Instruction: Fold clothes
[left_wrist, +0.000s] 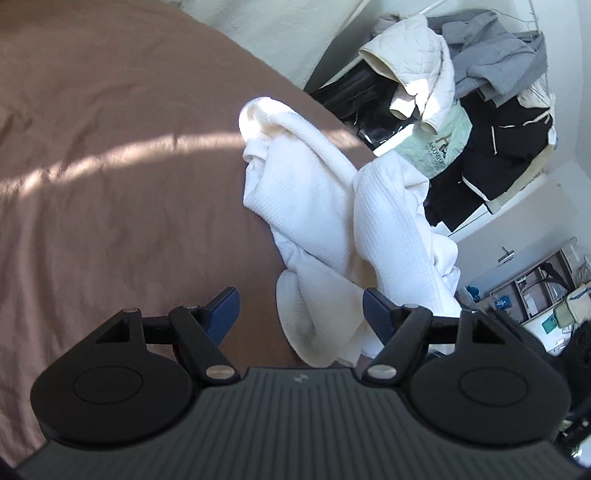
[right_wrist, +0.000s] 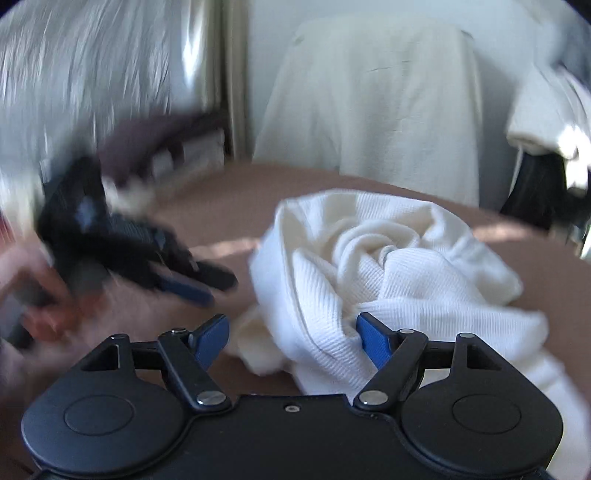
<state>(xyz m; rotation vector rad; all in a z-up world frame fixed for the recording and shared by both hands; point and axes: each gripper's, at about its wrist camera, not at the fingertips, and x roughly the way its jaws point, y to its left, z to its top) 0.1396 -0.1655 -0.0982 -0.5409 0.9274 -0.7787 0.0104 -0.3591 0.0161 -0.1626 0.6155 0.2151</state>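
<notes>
A crumpled white waffle-knit garment (left_wrist: 325, 221) lies bunched on the brown bed cover (left_wrist: 110, 166) near the bed's right edge. My left gripper (left_wrist: 301, 314) hovers over its near end with blue pads spread wide, open, nothing between them. In the right wrist view the same white garment (right_wrist: 399, 266) sits in a twisted heap. My right gripper (right_wrist: 291, 338) is open just above its near folds, its right pad close to the cloth. The left gripper (right_wrist: 192, 284) shows blurred at left, held by a hand (right_wrist: 22, 273).
A rack heaped with clothes (left_wrist: 480, 110), white, grey, black and mint, stands beyond the bed's right side. Shelves with clutter (left_wrist: 546, 295) sit lower right. A cream cloth-covered piece (right_wrist: 369, 110) stands behind the bed. Bare brown cover (right_wrist: 535, 258) spreads around the garment.
</notes>
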